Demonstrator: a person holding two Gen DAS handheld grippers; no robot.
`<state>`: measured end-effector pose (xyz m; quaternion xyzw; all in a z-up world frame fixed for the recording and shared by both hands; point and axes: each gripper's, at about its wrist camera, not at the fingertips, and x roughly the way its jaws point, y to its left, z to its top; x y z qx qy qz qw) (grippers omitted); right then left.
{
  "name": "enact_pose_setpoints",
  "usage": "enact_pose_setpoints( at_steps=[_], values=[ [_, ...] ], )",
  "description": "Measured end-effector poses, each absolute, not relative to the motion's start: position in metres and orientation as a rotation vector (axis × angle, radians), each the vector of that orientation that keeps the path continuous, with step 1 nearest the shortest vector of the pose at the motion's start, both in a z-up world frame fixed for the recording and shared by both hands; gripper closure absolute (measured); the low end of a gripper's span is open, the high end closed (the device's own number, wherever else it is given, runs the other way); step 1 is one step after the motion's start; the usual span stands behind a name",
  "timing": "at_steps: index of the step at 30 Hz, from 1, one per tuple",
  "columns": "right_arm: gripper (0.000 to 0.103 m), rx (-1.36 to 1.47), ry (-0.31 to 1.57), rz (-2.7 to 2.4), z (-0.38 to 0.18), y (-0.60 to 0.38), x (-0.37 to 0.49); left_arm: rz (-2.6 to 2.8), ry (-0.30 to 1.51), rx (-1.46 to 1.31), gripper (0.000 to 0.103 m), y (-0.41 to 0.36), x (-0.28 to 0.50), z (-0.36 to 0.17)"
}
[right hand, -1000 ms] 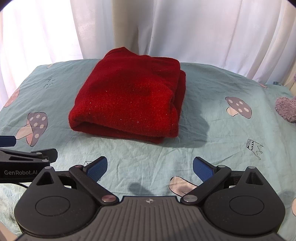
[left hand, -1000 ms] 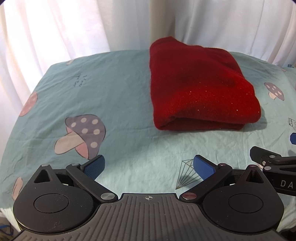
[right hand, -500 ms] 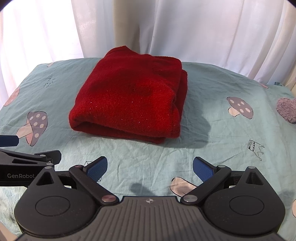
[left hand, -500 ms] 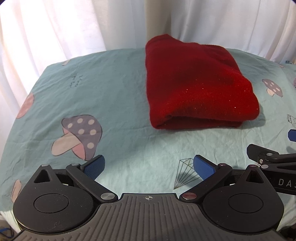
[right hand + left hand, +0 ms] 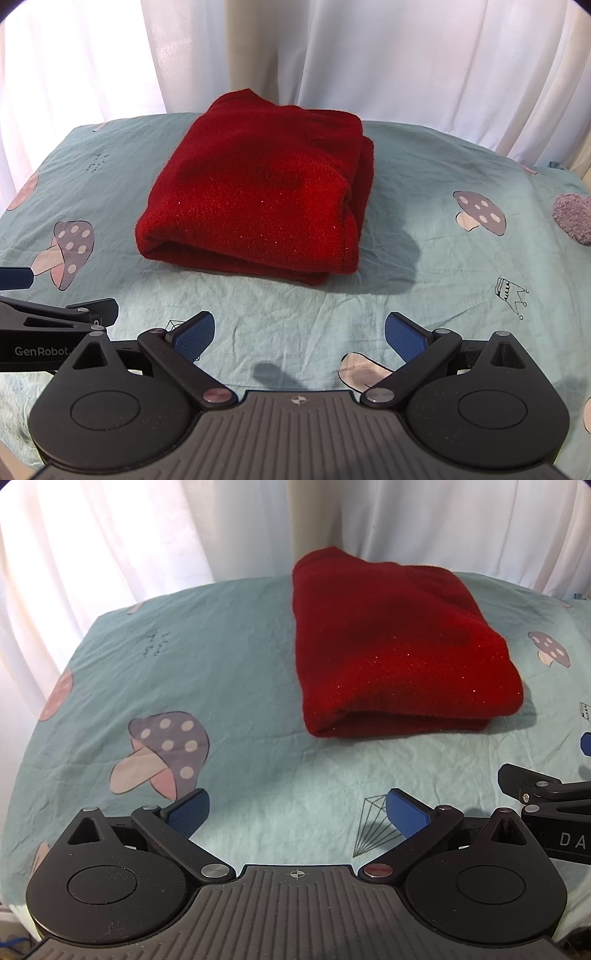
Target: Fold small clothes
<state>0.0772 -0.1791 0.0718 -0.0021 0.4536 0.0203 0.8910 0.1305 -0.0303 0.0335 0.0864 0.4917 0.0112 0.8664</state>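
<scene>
Left wrist view: at the right edge of the frame, the side of the right gripper (image 5: 585, 764) shows white letters "DA", the rest cut off by the frame. On the teal sheet (image 5: 258, 672), small dark handwriting sits at upper left, too small to read, among printed mushrooms and a line-drawn diamond. The left gripper (image 5: 297, 810) fills the bottom of the frame, its blue-padded fingers (image 5: 188, 812) spread wide, holding nothing and hanging clear above the sheet. The folded red garment (image 5: 399, 646) lies right of centre in the upper half, well apart from the fingers.

Right wrist view: the left gripper (image 5: 22, 295) enters at lower left, its side reading "GenRobot." in white. The right gripper (image 5: 299, 332) has its blue fingers (image 5: 404, 336) wide apart and empty, over the sheet (image 5: 443, 258). The red garment (image 5: 258, 199) sits at frame centre, folded into a thick block. A fuzzy mauve item (image 5: 574, 218) pokes in at the right edge. White curtains (image 5: 406, 55) hang behind.
</scene>
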Motion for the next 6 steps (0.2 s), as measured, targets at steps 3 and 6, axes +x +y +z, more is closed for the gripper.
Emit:
enact_pose_setpoints(
  at_steps=[3,6],
  values=[
    [0.004,-0.008,0.940,0.042,0.0716,-0.1787,0.0777,0.022,1.031,0.190,0.000,-0.0318,0.1309,0.0329],
    [0.004,-0.008,0.940,0.038,0.0714,-0.1789,0.0783,0.023,1.037,0.199,0.000,-0.0329,0.1314,0.0319]
  ],
)
